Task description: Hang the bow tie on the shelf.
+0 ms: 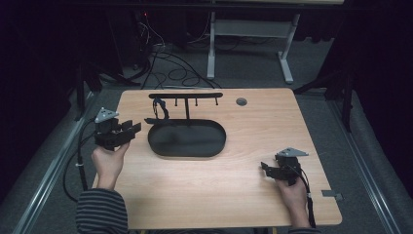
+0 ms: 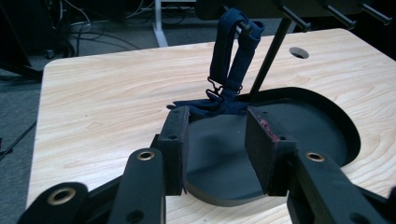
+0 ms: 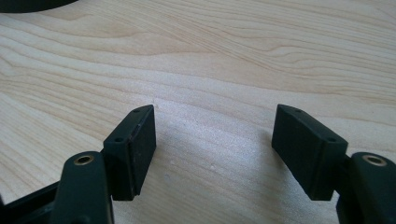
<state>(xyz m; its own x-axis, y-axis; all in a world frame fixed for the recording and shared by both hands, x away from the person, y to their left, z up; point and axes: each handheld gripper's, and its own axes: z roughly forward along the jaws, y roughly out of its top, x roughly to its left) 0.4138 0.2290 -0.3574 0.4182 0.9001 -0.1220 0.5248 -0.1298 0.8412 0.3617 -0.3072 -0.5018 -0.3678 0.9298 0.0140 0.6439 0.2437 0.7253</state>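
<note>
A black oval tray [image 1: 195, 141] lies on the wooden table, and a thin post rises from it to a black peg bar [image 1: 185, 95]. A dark blue strap [image 1: 159, 109] hangs from the bar's left peg, with its lower end resting on the tray's edge. In the left gripper view the strap [image 2: 231, 56] hangs just beyond my left gripper [image 2: 217, 135], which is open with nothing between its jaws. From above, my left gripper [image 1: 135, 127] sits just left of the tray, pointing toward it. My right gripper [image 1: 264, 167] is at the front right, open over bare wood [image 3: 215, 135].
The wooden table [image 1: 253, 131] has a round cable hole [image 1: 241, 102] near its far edge. Bare pegs [image 2: 341, 16] line the bar to the right of the strap. Cables and a white desk frame [image 1: 287, 53] stand on the floor beyond the table.
</note>
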